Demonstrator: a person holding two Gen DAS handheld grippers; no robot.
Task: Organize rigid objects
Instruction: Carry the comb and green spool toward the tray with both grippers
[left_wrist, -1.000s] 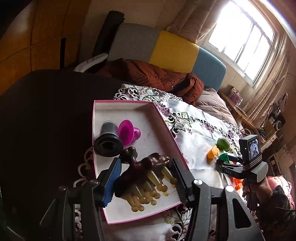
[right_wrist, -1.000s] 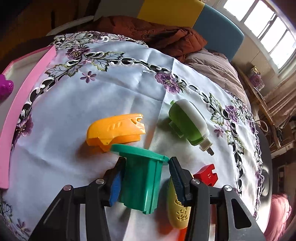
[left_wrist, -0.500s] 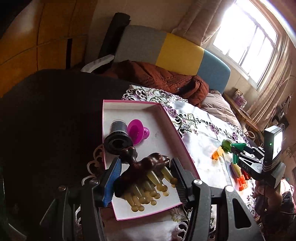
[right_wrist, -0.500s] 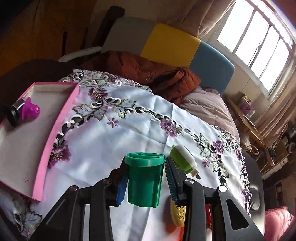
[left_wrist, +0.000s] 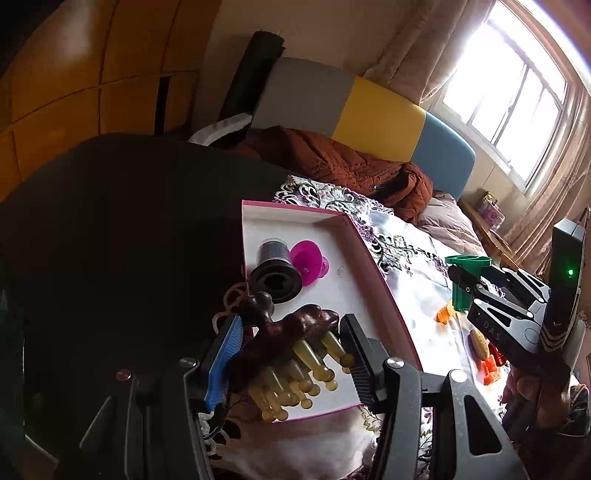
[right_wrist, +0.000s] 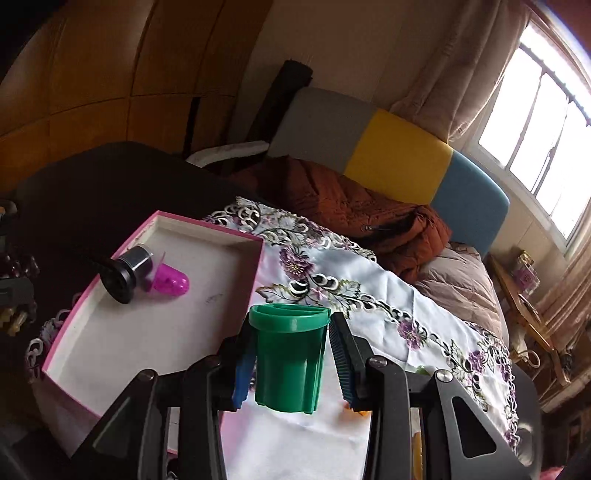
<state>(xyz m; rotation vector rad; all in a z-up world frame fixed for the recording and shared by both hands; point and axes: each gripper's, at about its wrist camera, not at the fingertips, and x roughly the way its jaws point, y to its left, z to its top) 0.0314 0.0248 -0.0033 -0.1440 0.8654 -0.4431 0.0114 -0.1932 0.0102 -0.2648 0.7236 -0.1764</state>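
Orange piece (right_wrist: 360, 412) mostly behind right tongs (right_wrist: 291, 365); small red and yellow items (left_wrist: 484, 350) too blurred to identify.

Both wrist cams close, facing sofa/window; shared pink tray (left_wrist: 369, 258) (right_wrist: 92, 288).

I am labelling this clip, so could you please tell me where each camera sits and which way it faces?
Left wrist: on the left gripper, looking along its fingers over the pink tray; it holds a brown massager; the right gripper shows too.
Right wrist: on the right gripper, facing the tray and sofa, holding a green cup.
Shared: tray, black cylinder, magenta cup, green cup.
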